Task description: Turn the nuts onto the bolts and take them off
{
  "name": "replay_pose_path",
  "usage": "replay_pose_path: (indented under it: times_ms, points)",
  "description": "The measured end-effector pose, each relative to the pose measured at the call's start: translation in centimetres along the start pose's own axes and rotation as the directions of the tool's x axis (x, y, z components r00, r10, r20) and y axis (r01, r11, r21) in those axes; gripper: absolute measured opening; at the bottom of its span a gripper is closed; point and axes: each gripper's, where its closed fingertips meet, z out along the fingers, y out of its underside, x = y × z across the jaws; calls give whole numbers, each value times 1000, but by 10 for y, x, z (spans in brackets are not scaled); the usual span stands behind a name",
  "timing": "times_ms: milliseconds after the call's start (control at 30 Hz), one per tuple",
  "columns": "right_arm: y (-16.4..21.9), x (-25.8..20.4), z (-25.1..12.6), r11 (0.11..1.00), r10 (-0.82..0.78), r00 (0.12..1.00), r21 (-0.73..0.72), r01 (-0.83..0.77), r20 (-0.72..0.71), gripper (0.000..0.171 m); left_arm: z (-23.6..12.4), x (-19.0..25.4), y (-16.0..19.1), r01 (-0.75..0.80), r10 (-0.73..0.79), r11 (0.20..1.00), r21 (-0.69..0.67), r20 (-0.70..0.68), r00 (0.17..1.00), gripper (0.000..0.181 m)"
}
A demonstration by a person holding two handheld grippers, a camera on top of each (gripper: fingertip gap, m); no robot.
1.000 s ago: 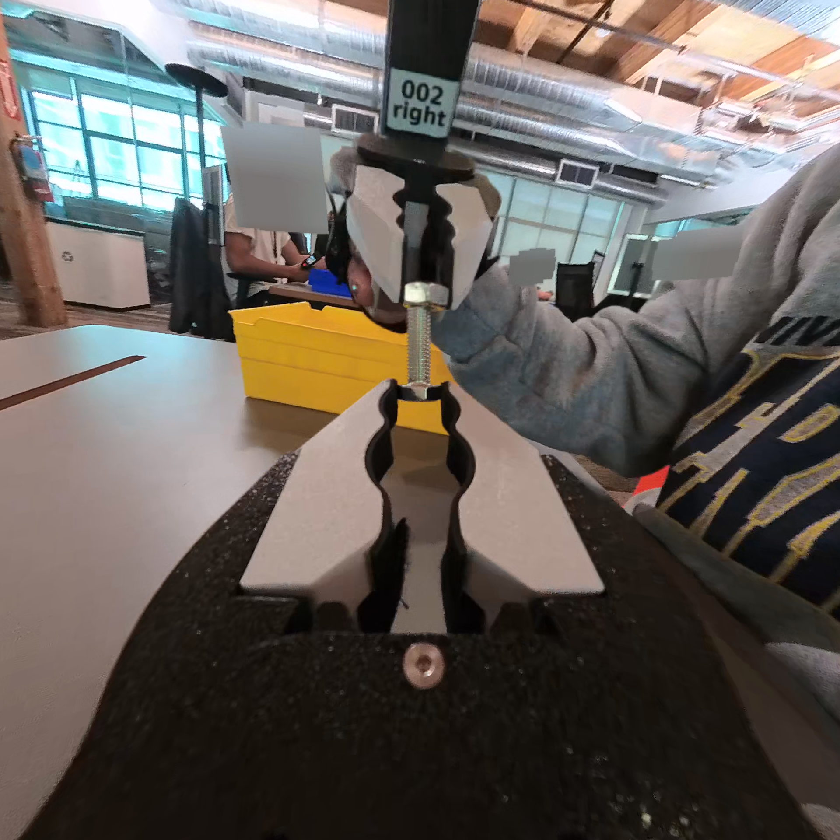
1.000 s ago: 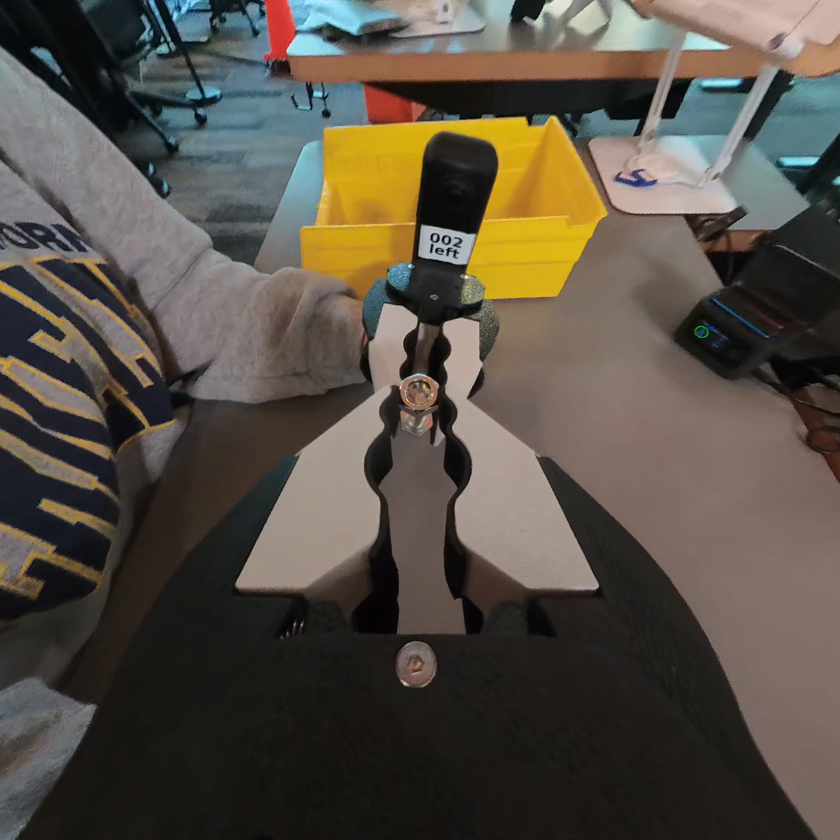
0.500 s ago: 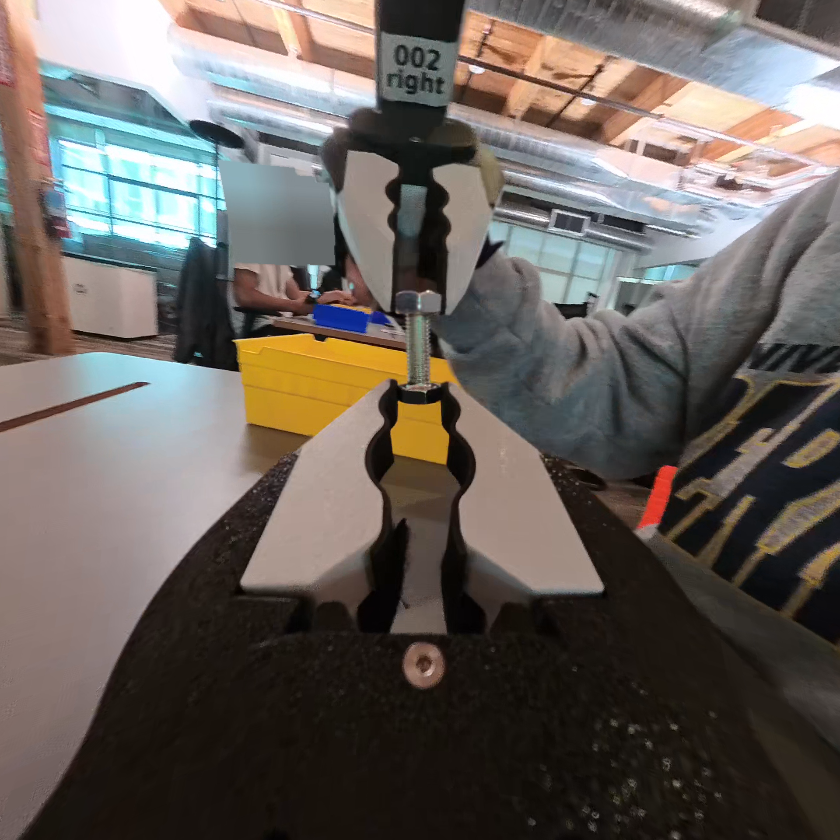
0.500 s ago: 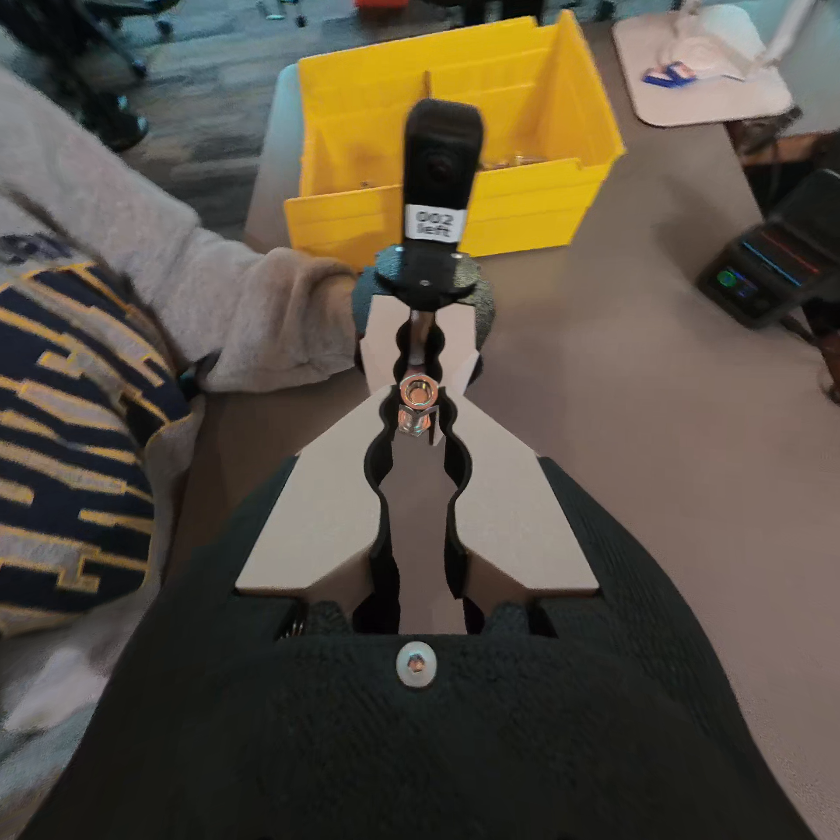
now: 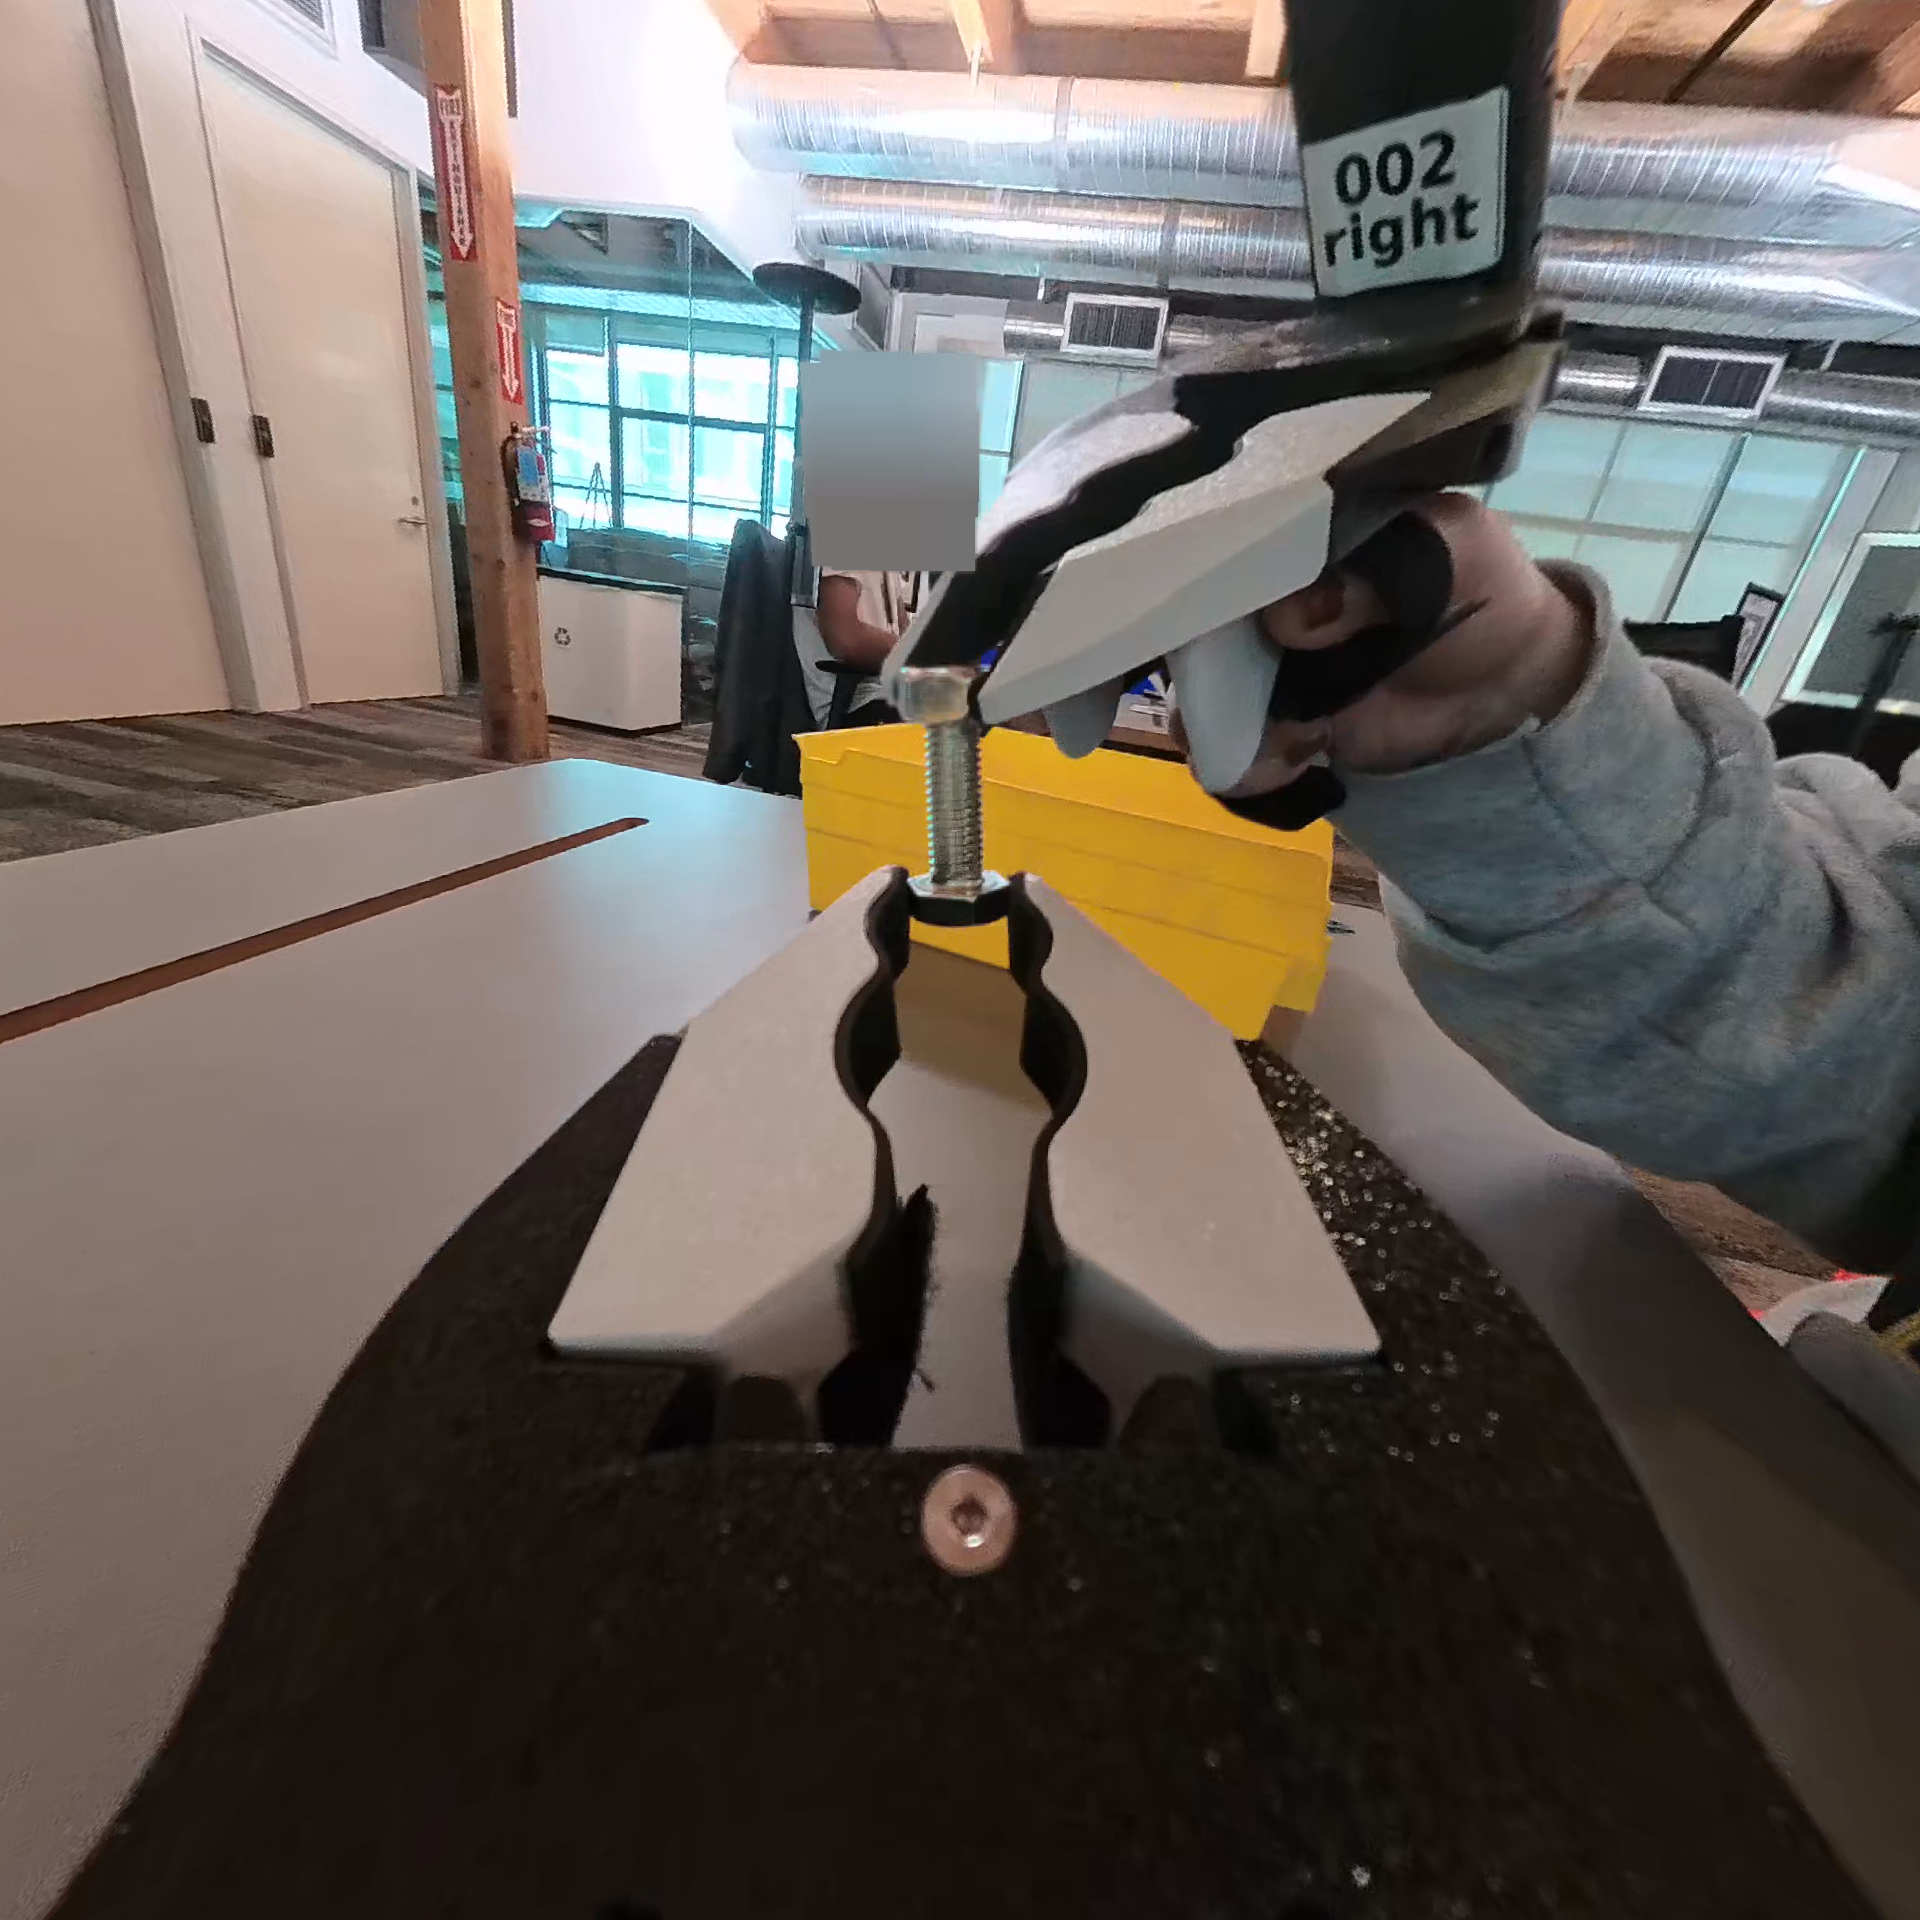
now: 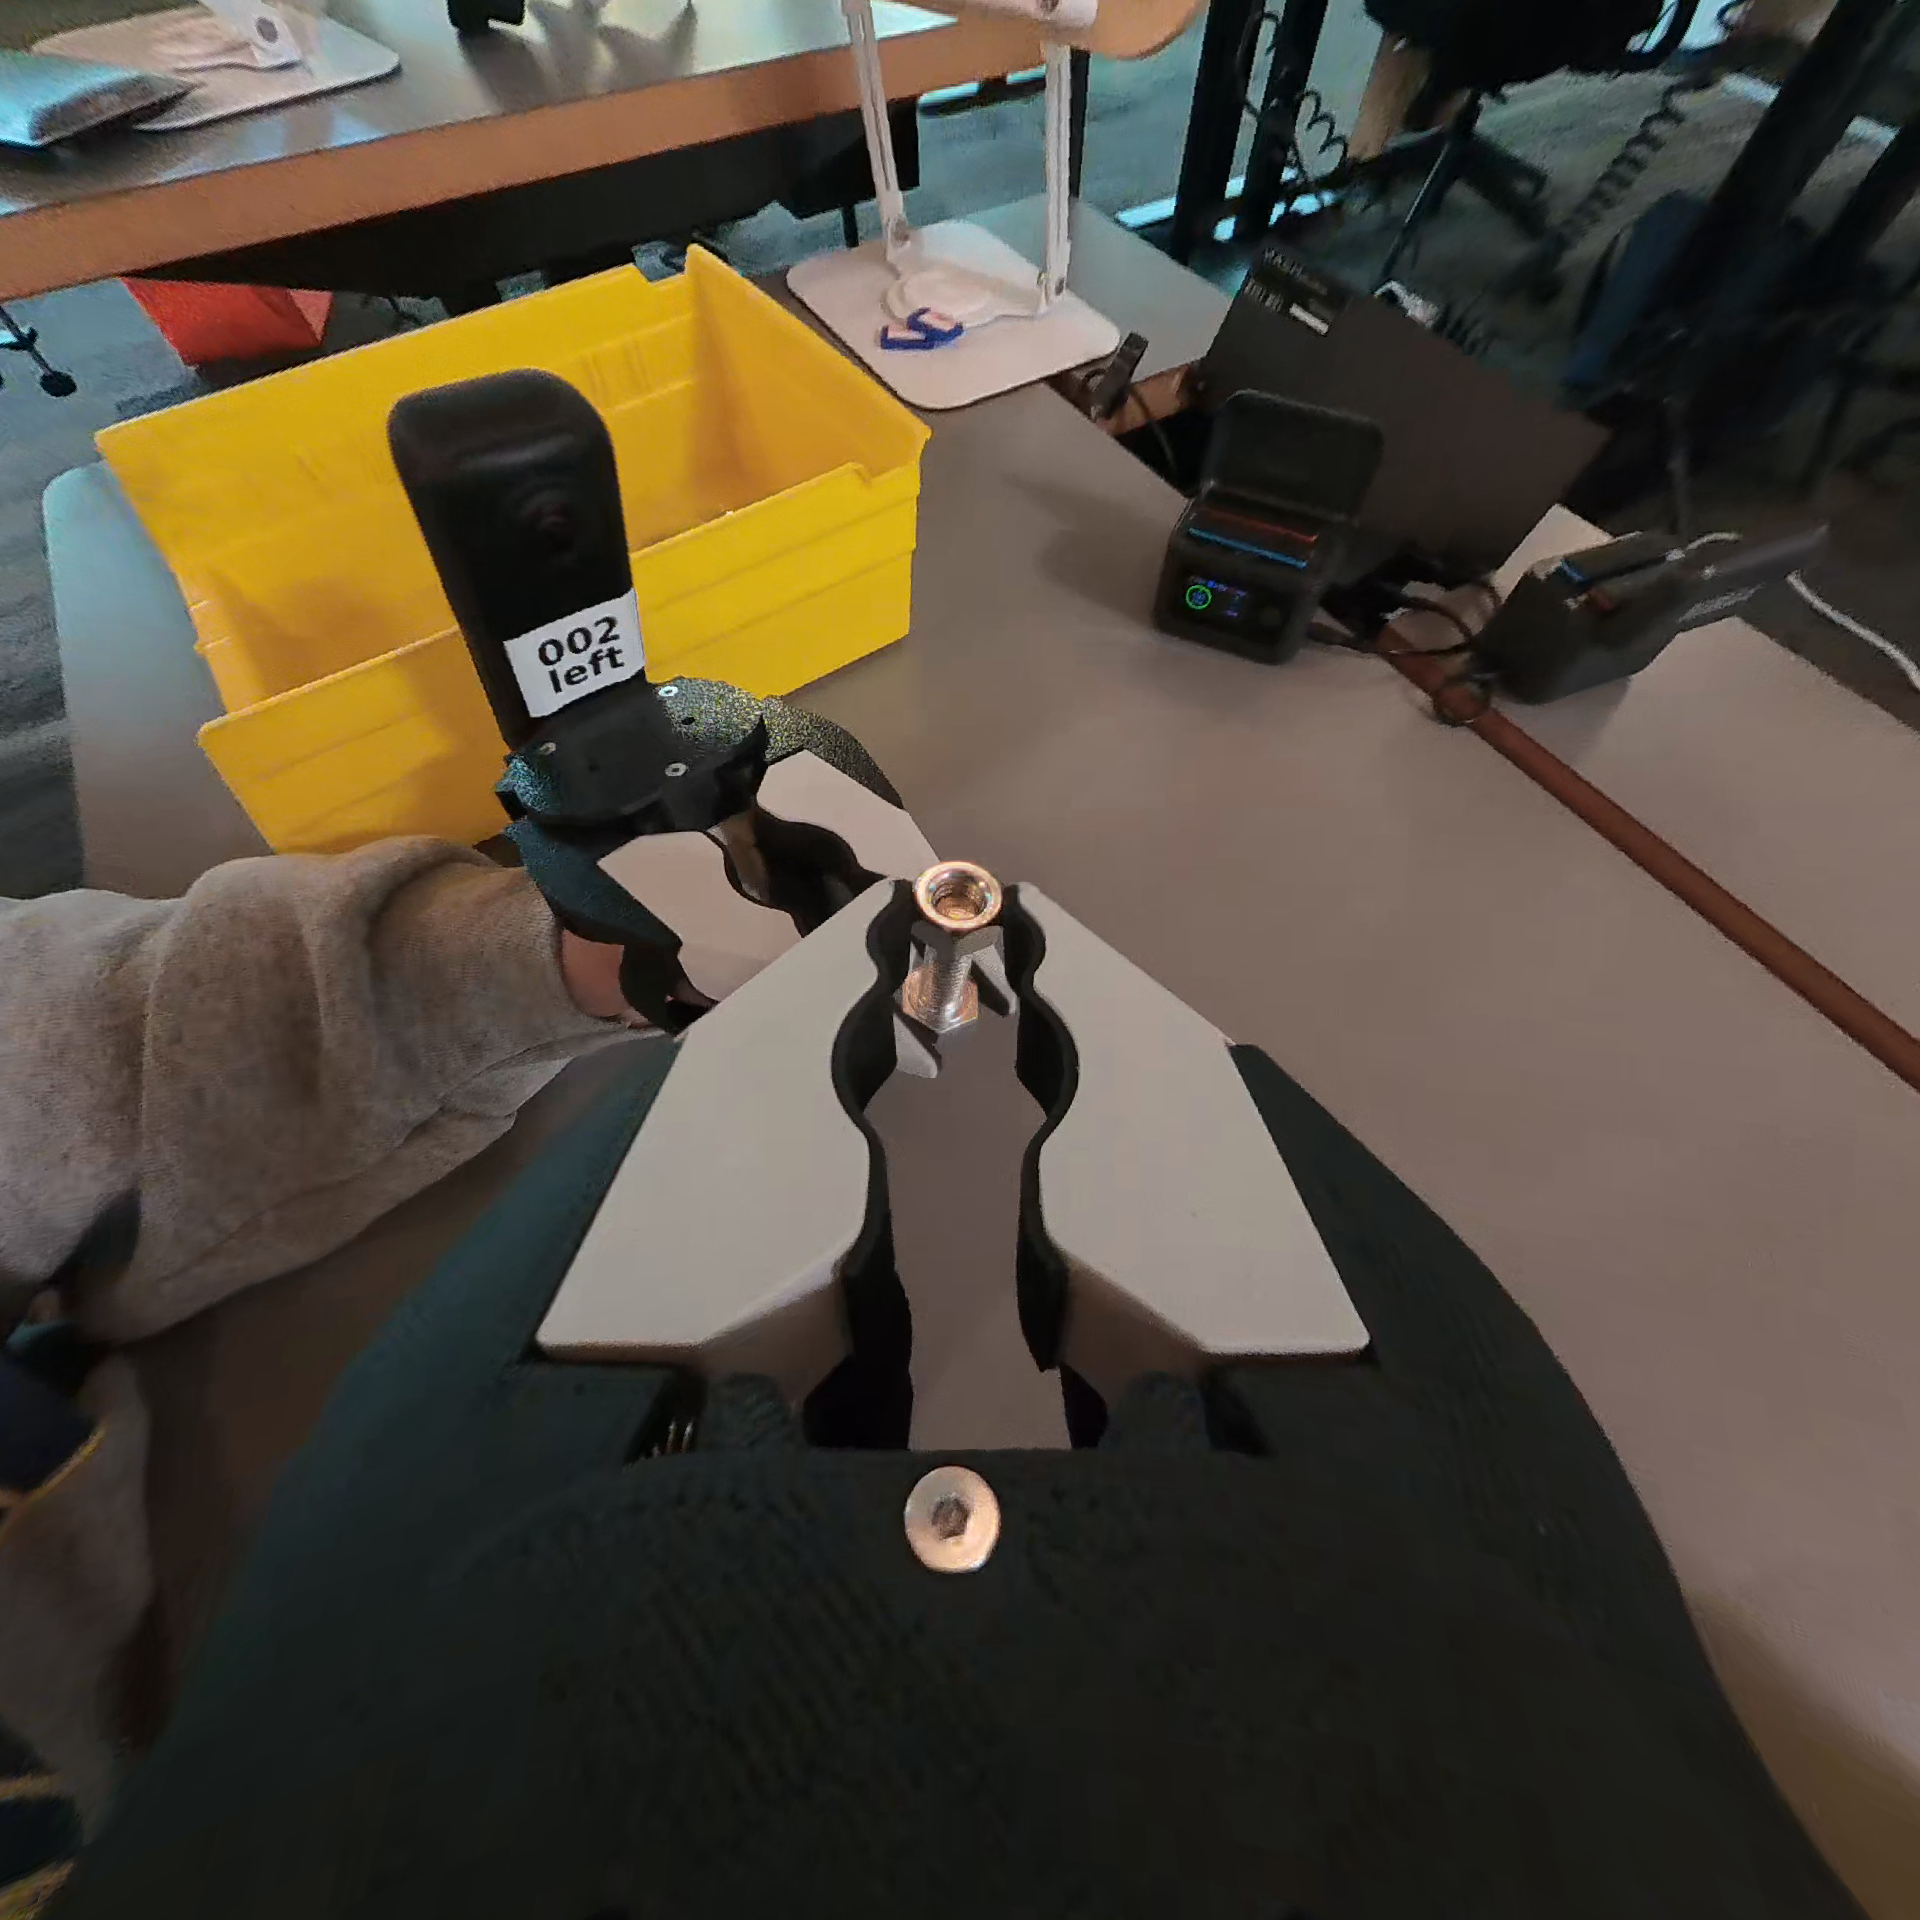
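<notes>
A silver bolt (image 5: 956,800) stands upright between my two grippers, above the grey table (image 5: 312,1039). My left gripper (image 5: 954,906) is shut on the nut (image 5: 954,889) at the bolt's lower end. My right gripper (image 5: 940,688) comes in from the upper right, tilted, and is shut on the bolt's hex head (image 5: 933,694). In the right wrist view, the right gripper (image 6: 956,906) holds the bolt head (image 6: 958,896) at its tips. The bolt shaft (image 6: 940,977) and nut (image 6: 938,1008) show in the gap between its fingers. The left gripper's fingers (image 6: 831,821) reach in from the left.
A yellow bin (image 6: 727,499) stands on the table behind the grippers; it also shows in the left wrist view (image 5: 1143,842). Two black devices (image 6: 1257,561) (image 6: 1621,613) with cables sit at the table's right. A grey sleeve (image 5: 1610,935) holds the right gripper. A person sits far behind. The tips of both grippers are at nearly the same place.
The right gripper has swung round the bolt, from upright straight ahead to tilted at the upper right. Both grippers keep their hold; the yellow bin now lies more to the left in the right wrist view.
</notes>
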Motion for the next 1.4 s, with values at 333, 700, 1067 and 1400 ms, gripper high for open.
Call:
replay_pose_path:
  times_ms: [333,700,1067,1400]
  points:
    - [-13,-8,-4,924,-79,997,376,68,14,66,2,5,2,10,-11,1000,-8,-41,999,16]
    - [-8,-44,-5,862,-114,947,503,-56,300,104,2,11,1,56,-55,998,3,-103,993,17]
    - [-2,-45,-1,855,-112,951,515,-55,287,103,9,16,9,50,-55,998,-44,-116,992,16]
    - [3,-34,1,821,-50,951,554,-135,305,91,10,26,14,95,-110,992,-85,-192,975,16]
